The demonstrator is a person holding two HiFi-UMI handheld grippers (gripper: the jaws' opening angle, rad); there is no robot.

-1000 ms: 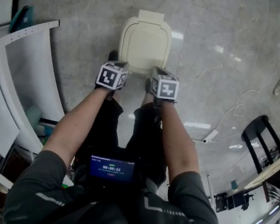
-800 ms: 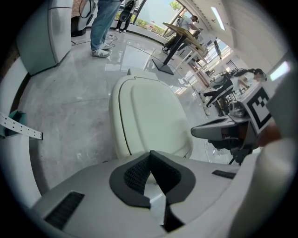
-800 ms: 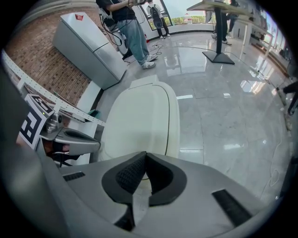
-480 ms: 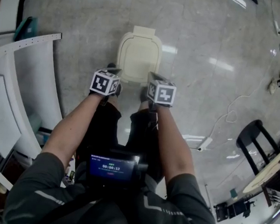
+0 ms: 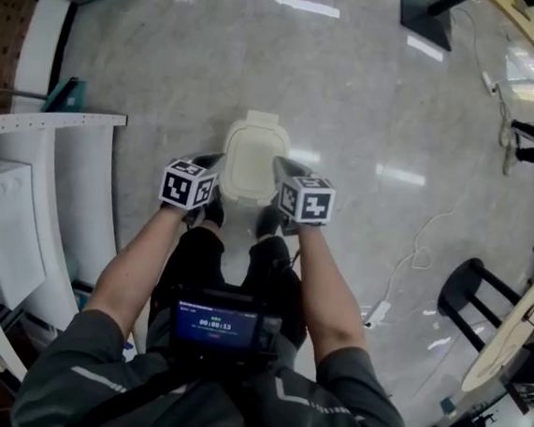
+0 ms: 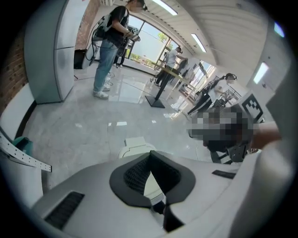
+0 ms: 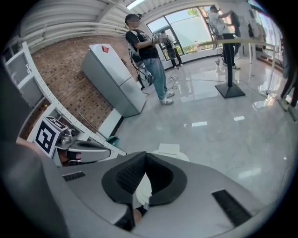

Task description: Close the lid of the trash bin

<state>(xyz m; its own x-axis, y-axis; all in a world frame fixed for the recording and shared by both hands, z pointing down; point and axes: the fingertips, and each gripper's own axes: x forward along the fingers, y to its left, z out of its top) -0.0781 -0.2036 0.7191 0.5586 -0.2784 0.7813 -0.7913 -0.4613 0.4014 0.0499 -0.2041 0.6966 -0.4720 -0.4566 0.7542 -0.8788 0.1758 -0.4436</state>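
A cream trash bin [image 5: 251,157] stands on the grey marble floor with its lid down flat. In the head view my left gripper [image 5: 212,161] hangs over the bin's left side and my right gripper [image 5: 282,167] over its right side, both raised above it. In the left gripper view the left gripper [image 6: 150,156] has its jaw tips together with nothing between them, and the bin [image 6: 135,146] shows just beyond. The right gripper [image 7: 145,156] is likewise shut and empty, with the bin [image 7: 170,151] ahead of it.
A white curved shelf unit [image 5: 69,200] runs along the left, with a teal object [image 5: 64,95] behind it. A black chair [image 5: 470,295] and a white cable [image 5: 415,258] lie at the right. People [image 6: 109,46] stand far off, near a grey cabinet [image 7: 116,83].
The view has risen, so the bin looks smaller and farther below. Both grippers have come up off the lid's front edge and now flank the bin. The lid stays down.
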